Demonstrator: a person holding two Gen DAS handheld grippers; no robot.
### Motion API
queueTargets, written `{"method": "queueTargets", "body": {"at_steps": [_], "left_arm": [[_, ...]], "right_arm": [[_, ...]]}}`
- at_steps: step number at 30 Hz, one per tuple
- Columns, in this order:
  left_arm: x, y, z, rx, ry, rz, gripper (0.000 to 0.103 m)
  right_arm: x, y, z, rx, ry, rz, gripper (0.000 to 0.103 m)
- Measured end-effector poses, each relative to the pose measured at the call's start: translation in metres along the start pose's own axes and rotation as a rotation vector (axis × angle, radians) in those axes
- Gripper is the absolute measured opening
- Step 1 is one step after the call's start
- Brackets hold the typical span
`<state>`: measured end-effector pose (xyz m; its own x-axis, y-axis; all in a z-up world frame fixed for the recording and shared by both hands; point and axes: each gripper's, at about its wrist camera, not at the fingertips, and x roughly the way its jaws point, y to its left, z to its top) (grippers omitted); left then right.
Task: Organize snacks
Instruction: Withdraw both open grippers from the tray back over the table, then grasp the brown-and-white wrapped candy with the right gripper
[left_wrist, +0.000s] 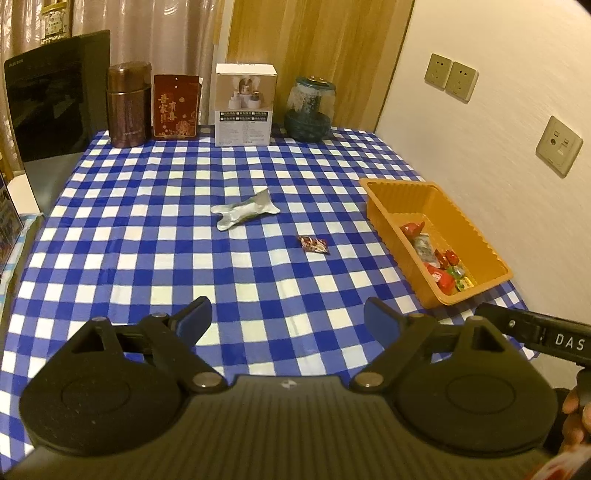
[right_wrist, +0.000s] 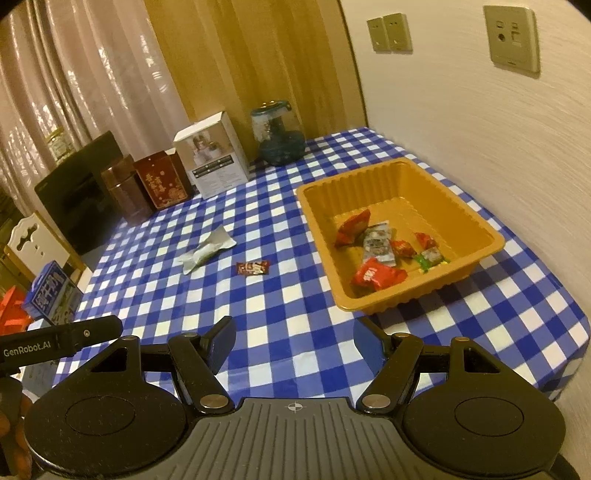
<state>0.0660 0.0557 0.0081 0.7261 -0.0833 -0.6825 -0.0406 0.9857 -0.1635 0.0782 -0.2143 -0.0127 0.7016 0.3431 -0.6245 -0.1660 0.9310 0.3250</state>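
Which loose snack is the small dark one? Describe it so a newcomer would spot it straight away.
Start at the orange tray on the blue-and-white checked tablecloth by the wall. On the open cloth beside the tray's near corner lies the small dark red wrapper, flat and apart from everything. Its only loose neighbour, the crumpled silver packet further from the tray, is bigger and pale.
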Motion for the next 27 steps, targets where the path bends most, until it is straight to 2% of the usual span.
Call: {"method": "queueTargets", "body": {"at_steps": [7,13,27], "left_arm": [[0.008,0.019,0.019,-0.001,-0.025,0.025,0.088],[0.035,0.039,0.036,0.018,-0.031,0.048,0.088],[0.126,0.089,0.044,0.074,-0.011,0.082,0.088]], "right_arm": [[0.019,0.018,0.004,-0.056,0.004,0.034,0.07],[0.049,0.036,0.009,-0.102,-0.011,0.064,0.07],[0.169,0.059,0.012,-0.146,0.02,0.058,0.07]]}}
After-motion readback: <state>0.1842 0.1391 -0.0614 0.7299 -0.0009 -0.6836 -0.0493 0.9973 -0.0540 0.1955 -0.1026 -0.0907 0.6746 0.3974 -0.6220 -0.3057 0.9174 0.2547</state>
